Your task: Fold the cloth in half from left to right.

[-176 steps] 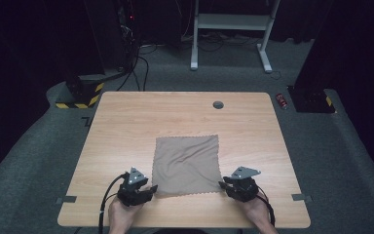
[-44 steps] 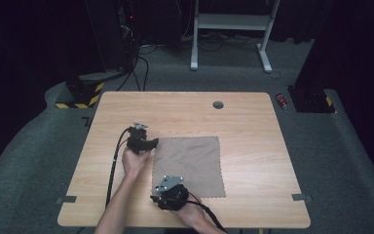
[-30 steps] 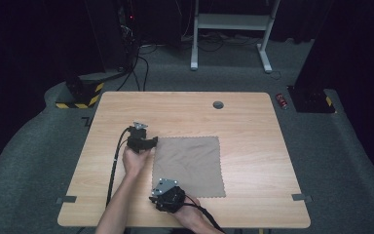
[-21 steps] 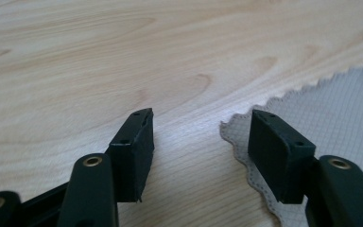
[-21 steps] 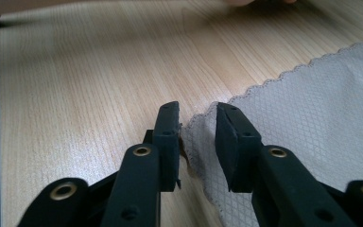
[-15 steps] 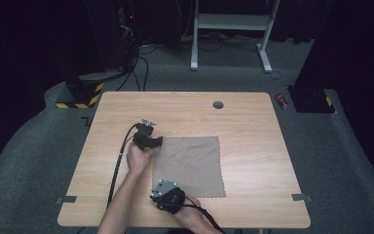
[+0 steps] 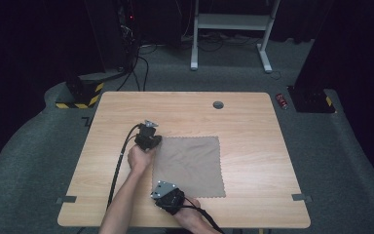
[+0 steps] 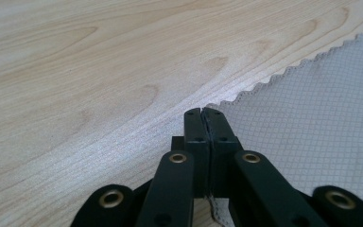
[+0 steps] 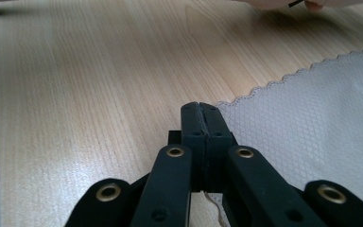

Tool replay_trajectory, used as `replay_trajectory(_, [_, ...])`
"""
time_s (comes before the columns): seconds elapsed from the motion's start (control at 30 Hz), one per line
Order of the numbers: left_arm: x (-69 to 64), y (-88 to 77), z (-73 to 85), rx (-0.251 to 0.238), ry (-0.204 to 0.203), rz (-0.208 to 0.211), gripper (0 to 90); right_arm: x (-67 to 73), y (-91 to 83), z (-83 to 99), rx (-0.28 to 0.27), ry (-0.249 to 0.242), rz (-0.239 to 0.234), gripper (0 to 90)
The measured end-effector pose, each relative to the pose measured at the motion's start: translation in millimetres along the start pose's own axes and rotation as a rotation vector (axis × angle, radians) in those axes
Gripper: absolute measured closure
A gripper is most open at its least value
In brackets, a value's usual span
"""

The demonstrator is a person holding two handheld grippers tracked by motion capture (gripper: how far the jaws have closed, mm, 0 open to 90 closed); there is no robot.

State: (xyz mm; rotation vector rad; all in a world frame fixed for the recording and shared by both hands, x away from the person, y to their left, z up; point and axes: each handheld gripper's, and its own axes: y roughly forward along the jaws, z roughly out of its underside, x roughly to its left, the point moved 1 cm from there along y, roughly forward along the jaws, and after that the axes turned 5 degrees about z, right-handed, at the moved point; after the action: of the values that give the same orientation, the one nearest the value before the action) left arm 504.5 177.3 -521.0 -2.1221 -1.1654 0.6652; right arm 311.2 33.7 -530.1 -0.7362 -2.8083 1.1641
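dark room, grey carpet, and a light wood table [image 7: 253,146] with a brown-grey cloth [image 7: 190,165] lying flat near its middle, toward the person's side. the cloth has zigzag edges and a fine grid weave. the left gripper [image 7: 148,140] sits at the cloth's far left corner; in the left gripper view its jaws have just been closing and now meet, pinched on that corner, with the cloth's edge caught between them. the right gripper [image 7: 168,195] sits at the near left corner; in the right gripper view [image 9: 202,116] its jaws have also just been closing and are clenched on the corner there, a bit of scalloped edge showing below them. both forearms come in from the bottom, crossing little
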Motion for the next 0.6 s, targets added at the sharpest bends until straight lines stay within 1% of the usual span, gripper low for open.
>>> replay_trajectory(0.17, [7.3,-6.0,1.3,0.01,-0.005,-0.002,89.9,-0.4,-1.9,-0.6,-0.018,0.012,-0.012,90.0])
replay_trajectory(0.2, [8.3,-7.9,0.9,0.005,-0.006,0.0,90.0,-0.5,-3.0,-1.6,-0.023,0.015,-0.013,90.0])
replay_trajectory(0.3, [11.2,-12.2,-1.1,-0.023,-0.028,0.021,90.0,-0.7,-5.5,-4.6,-0.032,0.013,-0.012,90.0])
replay_trajectory(0.43, [15.2,-13.2,-1.4,-0.033,-0.05,0.032,90.0,-3.5,-7.5,-7.0,-0.046,0.026,-0.024,90.0])
replay_trajectory(0.5, [16.9,-15.1,-1.6,-0.035,-0.054,0.032,90.0,-4.1,-8.4,-8.0,-0.05,0.036,-0.032,90.0])
replay_trajectory(0.6, [19.2,-18.2,-2.3,-0.045,-0.067,0.037,90.0,-4.4,-9.6,-10.8,-0.056,0.034,-0.035,90.0])
